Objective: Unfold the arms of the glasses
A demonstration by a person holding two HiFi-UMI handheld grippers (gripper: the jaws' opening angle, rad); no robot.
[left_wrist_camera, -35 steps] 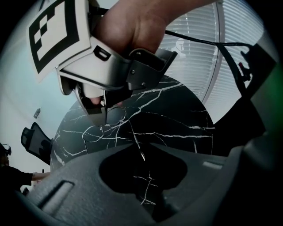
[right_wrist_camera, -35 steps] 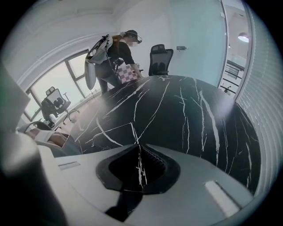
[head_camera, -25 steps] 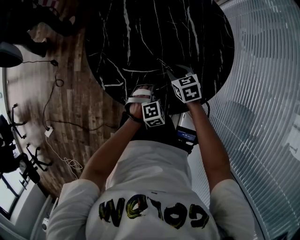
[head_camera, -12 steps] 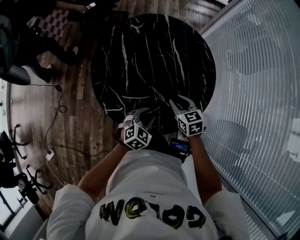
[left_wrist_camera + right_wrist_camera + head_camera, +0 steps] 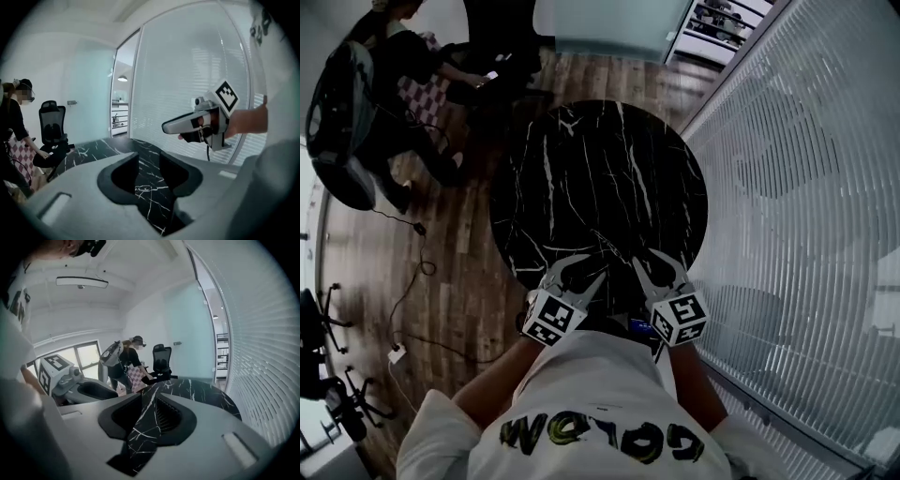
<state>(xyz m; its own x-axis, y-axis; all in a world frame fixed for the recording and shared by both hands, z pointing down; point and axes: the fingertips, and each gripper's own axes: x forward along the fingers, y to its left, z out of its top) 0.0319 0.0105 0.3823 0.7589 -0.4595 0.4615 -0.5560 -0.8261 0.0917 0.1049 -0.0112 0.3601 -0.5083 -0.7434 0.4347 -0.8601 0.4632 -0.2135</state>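
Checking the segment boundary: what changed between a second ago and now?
Both the left gripper and right gripper rose above the table, and the view pulled back with them. Left jaws have just opened wider; right jaws have just been closing partway; nothing between either. Unchanged: both side by side at the table's near edge, empty.

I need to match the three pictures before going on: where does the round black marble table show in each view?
Head view: the table fills the centre, its whole round top in sight.
Left gripper view: table lies low, left of centre.
Right gripper view: table lies right of centre, at mid-height.
Shared landmark: the slatted blinds stand to the table's right in every view.
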